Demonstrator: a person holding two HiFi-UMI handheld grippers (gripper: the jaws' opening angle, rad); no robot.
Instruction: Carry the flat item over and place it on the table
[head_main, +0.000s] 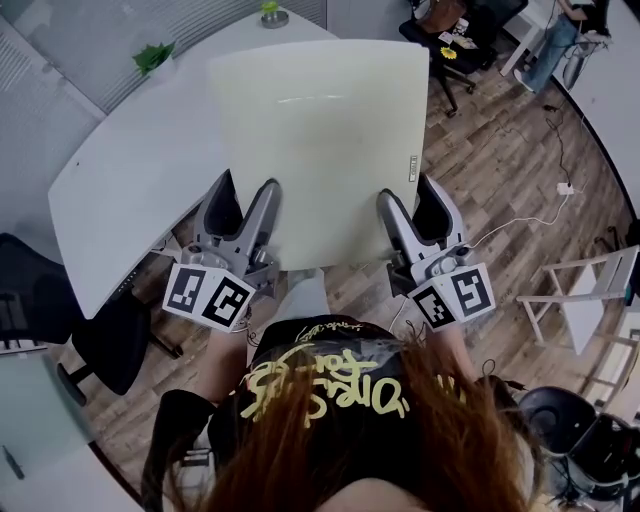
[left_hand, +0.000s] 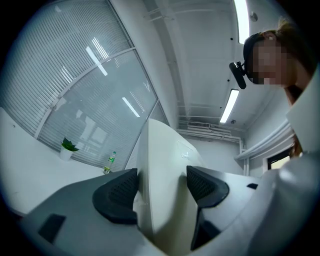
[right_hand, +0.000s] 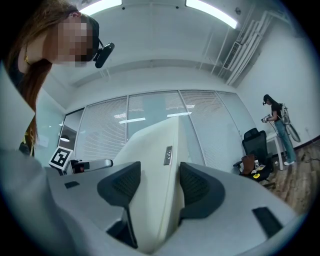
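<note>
Head view | left claw (head_main: 248, 186), right claw (head_main: 408, 190) grip board (head_main: 320, 130) near edge | apparently over table (head_main: 130, 170)

Potted plant (head_main: 153, 57), black office chair (head_main: 105, 345), wood floor (head_main: 500, 170).

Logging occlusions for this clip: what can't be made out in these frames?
Head view: the cream flat rectangular panel covers much of the white table, so whether the panel rests on it or hovers above it is unclear.
Head view: the small grey label on the panel's edge is too small to read.
Left gripper view: the small green-labelled bottle is too tiny to show its contents or print.
</note>
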